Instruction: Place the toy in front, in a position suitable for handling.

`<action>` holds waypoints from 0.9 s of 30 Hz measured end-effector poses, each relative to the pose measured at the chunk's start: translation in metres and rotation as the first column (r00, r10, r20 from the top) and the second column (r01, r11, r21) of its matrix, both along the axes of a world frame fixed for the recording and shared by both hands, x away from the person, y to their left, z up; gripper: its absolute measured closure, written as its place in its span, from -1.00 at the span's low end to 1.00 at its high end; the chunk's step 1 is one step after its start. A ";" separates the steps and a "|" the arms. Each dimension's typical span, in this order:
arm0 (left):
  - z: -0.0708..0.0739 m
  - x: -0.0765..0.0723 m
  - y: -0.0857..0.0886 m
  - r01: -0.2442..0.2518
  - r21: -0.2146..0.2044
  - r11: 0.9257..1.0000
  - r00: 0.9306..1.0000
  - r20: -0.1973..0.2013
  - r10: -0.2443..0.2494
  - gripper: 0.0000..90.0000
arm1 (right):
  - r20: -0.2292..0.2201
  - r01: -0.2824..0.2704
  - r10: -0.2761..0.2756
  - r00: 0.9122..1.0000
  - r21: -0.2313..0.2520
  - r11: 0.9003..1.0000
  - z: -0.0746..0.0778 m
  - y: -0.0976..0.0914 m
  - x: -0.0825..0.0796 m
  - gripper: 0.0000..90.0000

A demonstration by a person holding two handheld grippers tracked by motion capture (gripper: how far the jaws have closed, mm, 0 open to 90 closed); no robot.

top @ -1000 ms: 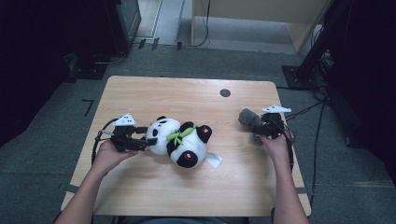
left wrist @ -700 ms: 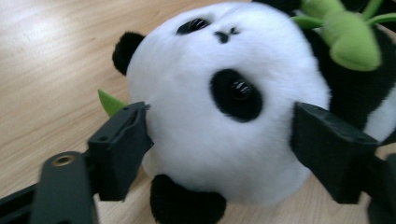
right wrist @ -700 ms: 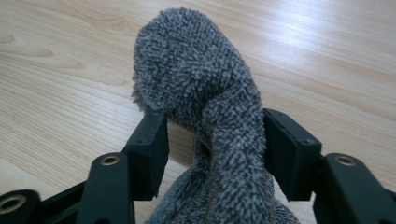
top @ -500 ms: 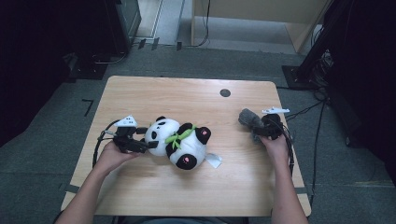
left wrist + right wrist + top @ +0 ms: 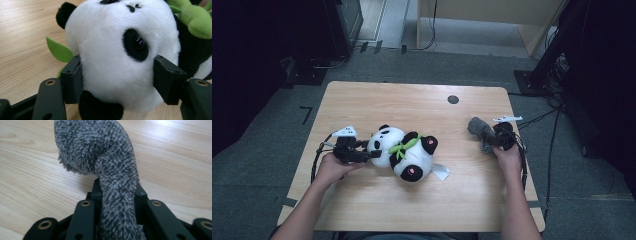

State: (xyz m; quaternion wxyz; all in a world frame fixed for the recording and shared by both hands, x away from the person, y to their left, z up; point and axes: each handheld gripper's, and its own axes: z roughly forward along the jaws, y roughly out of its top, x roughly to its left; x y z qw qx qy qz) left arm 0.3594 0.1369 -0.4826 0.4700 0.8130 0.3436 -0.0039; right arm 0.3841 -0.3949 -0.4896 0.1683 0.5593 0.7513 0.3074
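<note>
While the pale wooden table [image 5: 362, 100] spans the middle of the high view, the black-and-white plush panda [image 5: 404, 150] lies at its centre, its head squeezed by the left gripper [image 5: 369, 152], whose jaws have just been closing. At centre right, the right gripper [image 5: 489, 140], also just closing, pinches the fuzzy grey cloth [image 5: 479, 131].

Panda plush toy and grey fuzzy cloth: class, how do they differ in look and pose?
The black-and-white panda plush toy is round and bulky; the grey fuzzy cloth is small and limp. The panda carries green bamboo; the cloth is speckled grey throughout. The panda lies mid-table, the cloth near the right edge. Both are soft and clamped by hand-held grippers.
</note>
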 end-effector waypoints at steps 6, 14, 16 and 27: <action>0.003 -0.004 -0.007 -0.026 0.010 1.000 0.999 -0.017 0.027 -0.11 | 0.009 0.023 -0.023 1.000 0.039 0.999 0.009 -0.003 -0.002 0.67; 0.004 -0.013 -0.024 -0.078 0.012 0.997 0.997 -0.009 0.078 -0.12 | 0.029 -0.006 0.003 1.000 0.088 0.996 0.037 0.013 -0.008 0.67; 0.004 -0.013 -0.025 -0.077 0.011 0.997 0.997 -0.004 0.077 -0.15 | 0.034 -0.018 0.015 0.999 0.087 0.996 0.040 0.018 -0.009 0.67; 0.008 -0.015 -0.021 -0.002 0.025 1.000 0.999 0.040 0.001 -0.50 | 0.050 -0.097 0.094 0.994 0.062 0.993 0.054 0.056 -0.017 0.67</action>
